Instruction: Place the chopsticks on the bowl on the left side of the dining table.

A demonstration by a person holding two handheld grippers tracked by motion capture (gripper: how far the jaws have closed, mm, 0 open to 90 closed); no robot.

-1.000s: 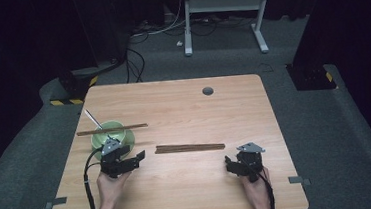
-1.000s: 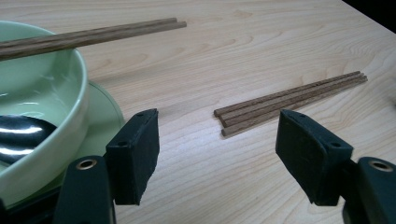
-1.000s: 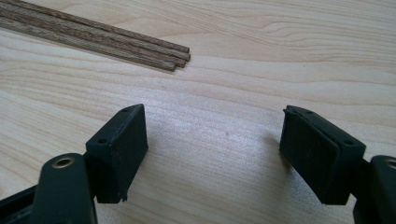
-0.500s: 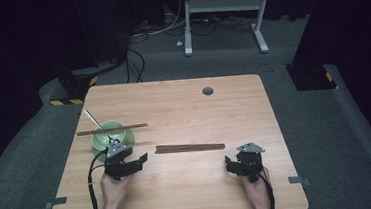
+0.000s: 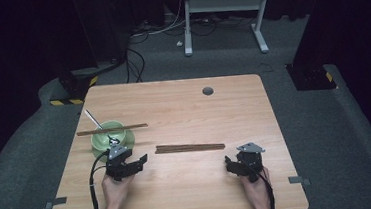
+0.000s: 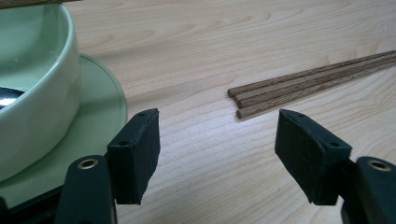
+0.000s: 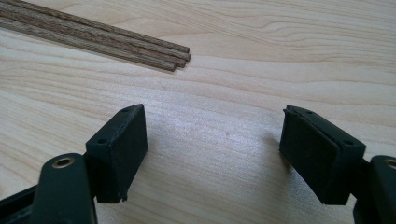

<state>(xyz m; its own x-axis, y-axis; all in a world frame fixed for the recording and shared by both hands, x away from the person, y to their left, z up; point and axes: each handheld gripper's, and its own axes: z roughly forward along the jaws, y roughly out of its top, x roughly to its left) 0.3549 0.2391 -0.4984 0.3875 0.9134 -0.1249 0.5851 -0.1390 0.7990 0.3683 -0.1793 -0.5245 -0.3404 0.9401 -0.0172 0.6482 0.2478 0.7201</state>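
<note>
A bundle of thin brown wooden sticks point(image 5: 190, 147) lies flat at the table's middle. My left gripper point(image 5: 137, 163) rests low on the table just left of the bundle's end, open, with nothing between its fingers. In the left gripper view point(image 6: 217, 154) the sticks point(image 6: 308, 81) lie ahead to the right. My right gripper point(image 5: 230, 165) sits near the front right, below the bundle's right end, open and holding nothing. In the right gripper view point(image 7: 212, 154) the stick ends point(image 7: 154, 53) lie ahead to the upper left.
A pale green bowl point(image 5: 108, 134) stands on a green plate point(image 5: 128, 139) at the left, just behind my left gripper. A metal spoon point(image 5: 94, 121) leans in the bowl and one wooden stick point(image 5: 130, 126) lies across its rim. The bowl point(image 6: 32, 93) is close to the left jaw.
My left gripper has shifted slightly to the right, towards the bundle of sticks. The right gripper, the sticks and the bowl have stayed where they were.
</note>
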